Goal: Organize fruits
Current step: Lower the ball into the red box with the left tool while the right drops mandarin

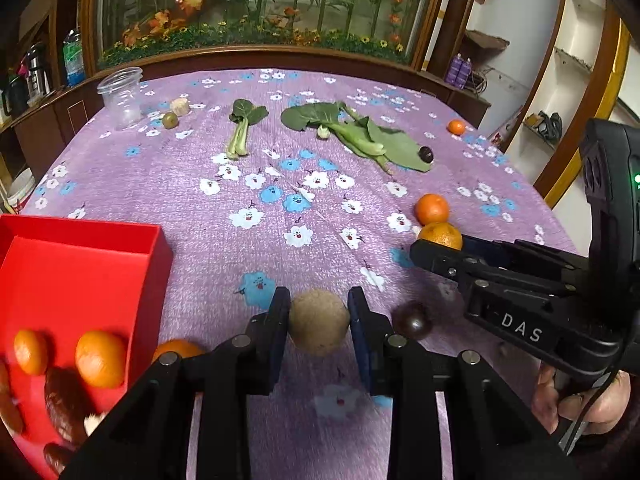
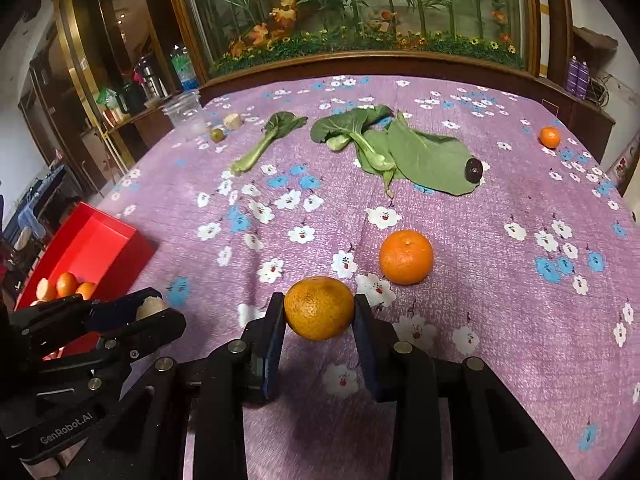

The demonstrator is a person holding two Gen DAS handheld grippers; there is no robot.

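My left gripper (image 1: 319, 322) is shut on a round brown fruit (image 1: 319, 322), held above the purple flowered cloth just right of the red box (image 1: 156, 248). The box holds oranges (image 1: 100, 358) and dark fruits (image 1: 66, 398). My right gripper (image 2: 319, 308) is shut on a yellowish orange (image 2: 319, 308), which also shows in the left wrist view (image 1: 440, 235). A brighter orange (image 2: 406, 257) lies on the cloth just beyond it. A dark plum (image 1: 412, 320) lies right of the brown fruit. Another orange (image 1: 178, 350) sits beside the box, partly hidden by my left finger.
Leafy greens (image 2: 416, 152) lie mid-table with a dark fruit (image 2: 474, 170) on one leaf, and a single stalk (image 2: 264, 140) to their left. A small orange (image 2: 549, 137) sits far right. A clear jar (image 1: 120, 98), a green fruit (image 1: 170, 120) and a pale piece stand far left.
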